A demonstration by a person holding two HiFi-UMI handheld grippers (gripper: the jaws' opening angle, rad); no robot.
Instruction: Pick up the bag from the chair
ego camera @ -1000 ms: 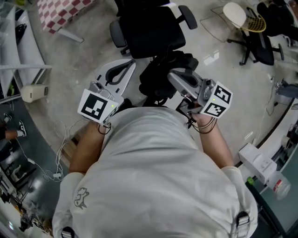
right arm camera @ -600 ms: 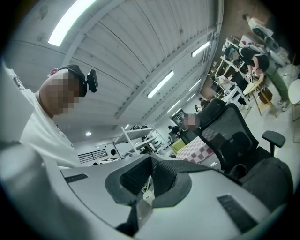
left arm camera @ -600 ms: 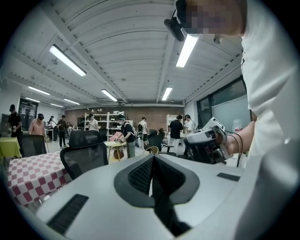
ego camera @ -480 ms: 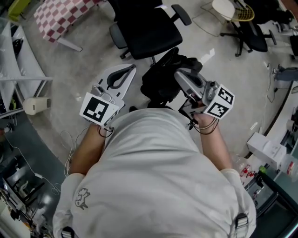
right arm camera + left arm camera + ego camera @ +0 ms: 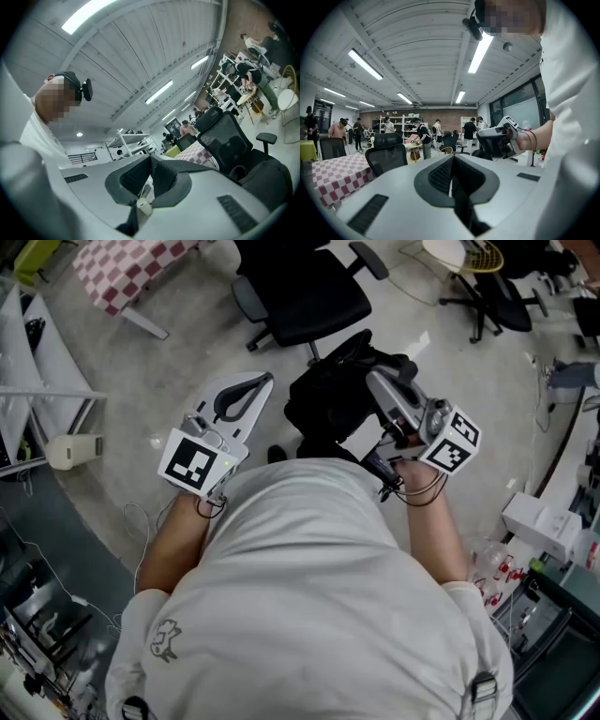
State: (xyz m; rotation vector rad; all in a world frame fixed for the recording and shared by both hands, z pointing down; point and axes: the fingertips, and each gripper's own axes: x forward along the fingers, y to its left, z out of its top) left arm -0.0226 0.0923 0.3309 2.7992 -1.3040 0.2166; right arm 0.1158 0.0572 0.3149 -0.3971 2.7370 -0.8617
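The black bag (image 5: 328, 399) is off the chair (image 5: 305, 296) and hangs in the air just in front of the person, over the concrete floor (image 5: 178, 352), with the black office chair a little beyond it and its seat bare. The bag is dark and bunched, and from where I stand I can't tell what is inside. The right gripper (image 5: 377, 382) sits on top of it with its jaws pressed together on the bag. The right gripper view shows what the head view doesn't: a black strap (image 5: 127, 220) comes out from between the closed jaws, with a small white tab (image 5: 143, 206) beside it. The left gripper (image 5: 266, 381) is held off to the side, apart from the bag. In its own view its jaws are closed with nothing between them. That view also takes in the far end of the room, where people stand around shelves and desks, and a red-and-white checked cloth (image 5: 333, 176) lies near a second dark chair (image 5: 386, 157).
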